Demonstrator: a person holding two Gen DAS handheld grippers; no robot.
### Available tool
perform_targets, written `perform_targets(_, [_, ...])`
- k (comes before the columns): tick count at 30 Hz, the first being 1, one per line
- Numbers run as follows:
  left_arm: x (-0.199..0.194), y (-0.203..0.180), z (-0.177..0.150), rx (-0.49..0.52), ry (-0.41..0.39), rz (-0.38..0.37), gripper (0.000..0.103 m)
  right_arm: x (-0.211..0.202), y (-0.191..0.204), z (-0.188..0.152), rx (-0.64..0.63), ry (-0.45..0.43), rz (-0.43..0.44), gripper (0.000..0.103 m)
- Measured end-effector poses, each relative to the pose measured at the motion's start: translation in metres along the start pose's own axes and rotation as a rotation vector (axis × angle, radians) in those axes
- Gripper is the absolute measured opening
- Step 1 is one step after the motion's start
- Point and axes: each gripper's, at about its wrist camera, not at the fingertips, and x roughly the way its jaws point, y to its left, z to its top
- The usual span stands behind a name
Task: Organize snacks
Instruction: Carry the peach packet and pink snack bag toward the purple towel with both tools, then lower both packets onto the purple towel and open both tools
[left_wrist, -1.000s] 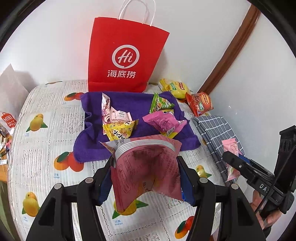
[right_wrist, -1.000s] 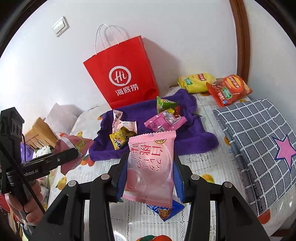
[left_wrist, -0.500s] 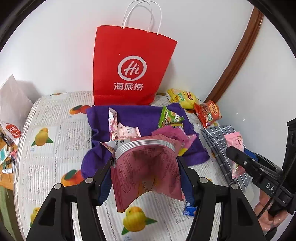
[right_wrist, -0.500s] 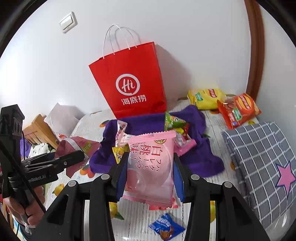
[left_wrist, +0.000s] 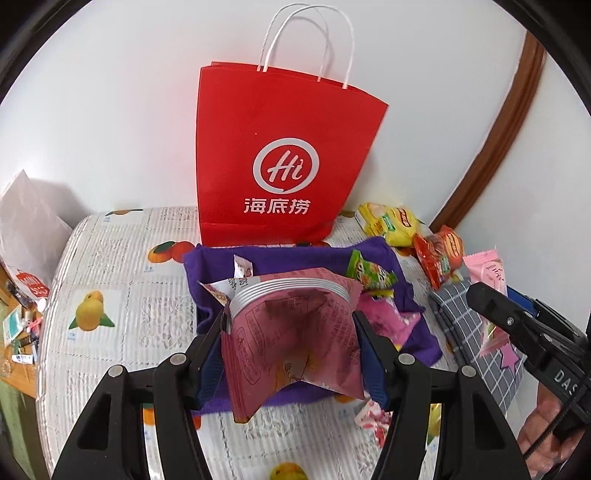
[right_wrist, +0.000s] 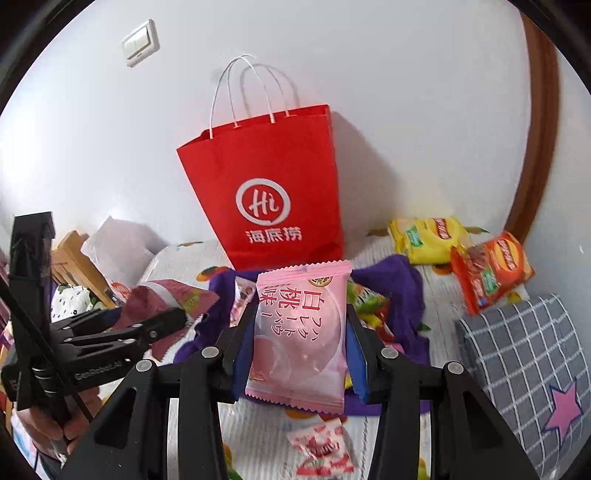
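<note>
Status: sorting underway, not near complete. Left gripper clamped approx. half-width on a dark pink snack pouch, pouch clear of the counter, bottom edge hanging below the jaws. Right gripper closed narrow on a pale pink peach packet, held upright, also lifted. Red paper bag stands straight ahead of both grippers, beyond the purple cloth; judged the likely drop point, mouth open at top; contents not visible, so items already stowed: cannot tell. Outstanding: several packets on the cloth just ahead of the grippers, incl. a green packet; a yellow chip bag and an orange chip bag ahead-right of the right gripper; a small red-white candy on the counter just below it. Est. progress: early-to-mid; two items in hand, neither deposited yet.
</note>
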Motion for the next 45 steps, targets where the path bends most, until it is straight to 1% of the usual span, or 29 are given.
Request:
perform_targets(3, [0.013, 0.003, 0.01, -0.014, 0.007, 0.003, 0.061, 0.015, 0.001, 0.009, -0.006, 0.003, 0.009, 0.044])
perform_targets(6, [0.023, 0.006, 0.02, -0.021, -0.004, 0.006, 0.061, 0.032, 0.002, 0.018, -0.002, 0.015, 0.018, 0.044])
perform_targets(9, [0.034, 0.012, 0.024, -0.034, -0.006, -0.001, 0.061, 0.051, 0.001, 0.022, -0.005, 0.032, 0.033, 0.044])
perform_targets(12, [0.048, 0.02, 0.025, -0.045, 0.03, -0.015, 0.061, 0.067, -0.001, 0.023, -0.015, 0.045, 0.02, 0.044])
perform_targets(14, [0.054, 0.024, 0.025, -0.052, 0.041, -0.009, 0.061, 0.08, -0.006, 0.021, -0.005, 0.058, 0.024, 0.044])
perform_targets(15, [0.057, 0.025, 0.024, -0.055, 0.044, -0.001, 0.061, 0.088, -0.01, 0.019, 0.011, 0.07, 0.028, 0.044])
perform_targets(18, [0.066, 0.029, 0.023, -0.066, 0.061, 0.004, 0.061, 0.104, -0.016, 0.016, 0.024, 0.133, 0.0, 0.044])
perform_targets(20, [0.071, 0.03, 0.022, -0.073, 0.072, -0.002, 0.061, 0.108, -0.02, 0.013, 0.025, 0.153, 0.015, 0.044])
perform_targets(24, [0.08, 0.028, 0.018, -0.068, 0.082, 0.019, 0.061, 0.114, -0.026, 0.009, 0.037, 0.183, 0.035, 0.044])
perform_targets(29, [0.086, 0.025, 0.016, -0.063, 0.095, 0.027, 0.061, 0.128, -0.028, 0.004, 0.057, 0.235, 0.077, 0.044])
perform_targets(34, [0.085, 0.028, 0.016, -0.071, 0.092, 0.035, 0.061, 0.15, -0.031, -0.005, 0.084, 0.304, 0.08, 0.044])
perform_targets(38, [0.086, 0.034, 0.016, -0.086, 0.096, 0.038, 0.061, 0.166, -0.031, -0.011, 0.11, 0.355, 0.115, 0.044])
perform_targets(43, [0.088, 0.037, 0.016, -0.1, 0.106, 0.028, 0.061, 0.175, -0.024, -0.017, 0.091, 0.375, 0.105, 0.045])
perform_targets(45, [0.088, 0.036, 0.017, -0.097, 0.104, 0.033, 0.061, 0.179, -0.021, -0.019, 0.079, 0.383, 0.087, 0.045])
